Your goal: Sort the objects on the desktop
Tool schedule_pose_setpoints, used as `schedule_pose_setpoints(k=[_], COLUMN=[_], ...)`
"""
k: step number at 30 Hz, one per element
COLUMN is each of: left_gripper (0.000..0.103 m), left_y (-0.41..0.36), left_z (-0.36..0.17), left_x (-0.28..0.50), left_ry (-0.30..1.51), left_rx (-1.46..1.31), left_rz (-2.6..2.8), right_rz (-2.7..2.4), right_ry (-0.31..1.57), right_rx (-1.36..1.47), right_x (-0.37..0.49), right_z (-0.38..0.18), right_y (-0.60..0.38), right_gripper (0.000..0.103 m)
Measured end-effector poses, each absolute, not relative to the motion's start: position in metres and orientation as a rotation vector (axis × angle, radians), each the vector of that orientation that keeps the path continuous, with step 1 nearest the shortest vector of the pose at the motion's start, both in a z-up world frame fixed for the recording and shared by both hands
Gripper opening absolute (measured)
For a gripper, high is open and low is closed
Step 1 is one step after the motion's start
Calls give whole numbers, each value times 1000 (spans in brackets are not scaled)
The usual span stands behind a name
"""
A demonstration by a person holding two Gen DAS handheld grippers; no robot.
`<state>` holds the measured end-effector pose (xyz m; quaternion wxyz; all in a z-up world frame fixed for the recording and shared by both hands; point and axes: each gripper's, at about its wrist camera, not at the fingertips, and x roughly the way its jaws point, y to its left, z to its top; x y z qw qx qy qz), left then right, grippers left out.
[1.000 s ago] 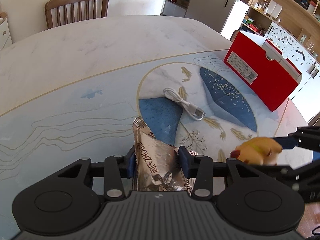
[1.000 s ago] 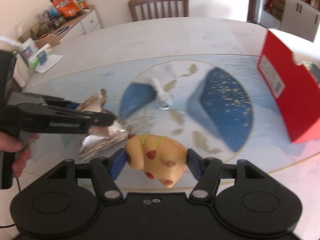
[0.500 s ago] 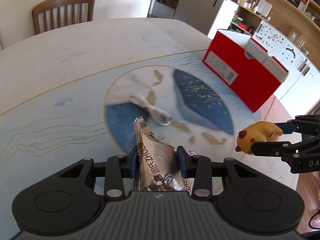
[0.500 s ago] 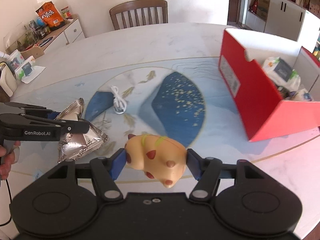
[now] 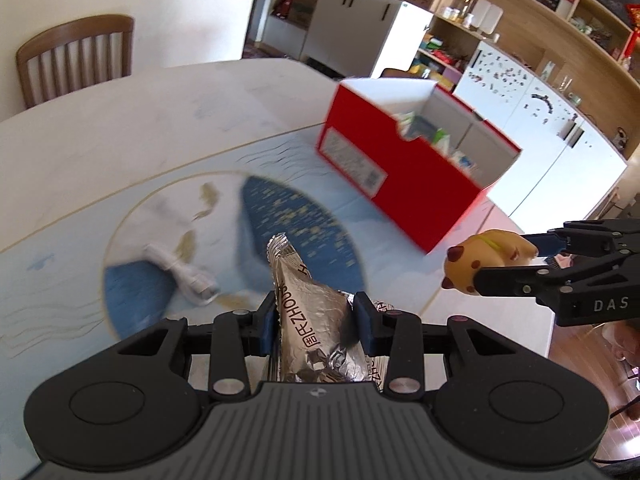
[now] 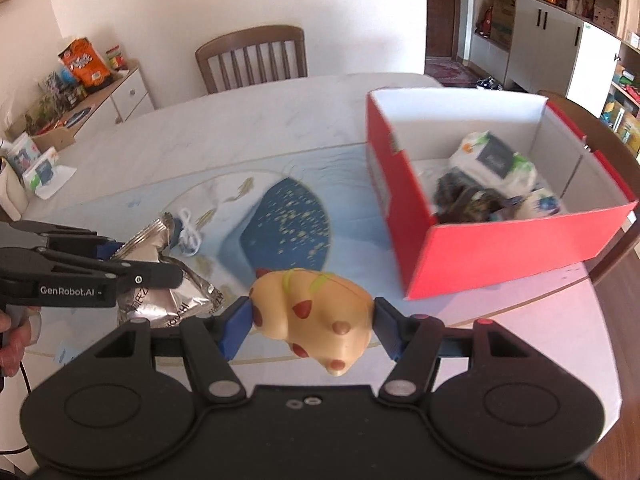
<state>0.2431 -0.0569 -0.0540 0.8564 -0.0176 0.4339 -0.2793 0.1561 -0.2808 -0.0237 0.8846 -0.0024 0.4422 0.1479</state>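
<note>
I've got the left tool (image 5: 316,318) clamped on a foil snack packet (image 5: 316,320) and the right tool (image 6: 312,320) clamped on a spotted toy animal (image 6: 316,312), both above the worktop (image 6: 248,128). I'd get each squarely over the red box (image 6: 500,248) before letting go, toy first since it's nearer.

My grippers are plain black with blue pads (image 6: 236,322). The toy (image 6: 316,312) is pale yellow-tan with reddish-brown spots and a thin yellow-green line on top. The snack packet (image 5: 316,328) is crinkly silver foil with dark lettering. The box (image 6: 500,244) is bright red outside, white inside, with a white label on its side. The table (image 5: 132,140) is white marble, with a light blue mat showing dark blue gold-speckled patches, gold fish and a gold ring. The cable (image 5: 180,276) is white.
</note>
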Motion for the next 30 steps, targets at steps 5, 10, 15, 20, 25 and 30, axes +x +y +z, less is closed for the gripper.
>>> schedule_pose_setpoints(k=[5, 10, 15, 20, 25, 30], left_gripper=[37, 37, 37, 37, 38, 38], left_y=[-85, -111, -138, -167, -197, -226], left_z=[-37, -21, -5, 8, 17, 22], left_x=[247, 256, 268, 282, 294, 305], left_ry=[879, 848, 822, 800, 785, 777], left_rx=[-39, -41, -46, -46, -33, -10], left_rz=[-619, -636, -657, -675, -693, -704], right_rz=[303, 298, 282, 269, 251, 240], right_ry=[893, 862, 836, 813, 796, 789], right_rx=[-5, -6, -1, 1, -8, -14], right_x=[164, 176, 192, 206, 220, 232], right_z=[-9, 6, 14, 21, 26, 29], right_y=[-306, -332, -359, -384, -408, -428], right_gripper=[64, 64, 64, 64, 64, 64])
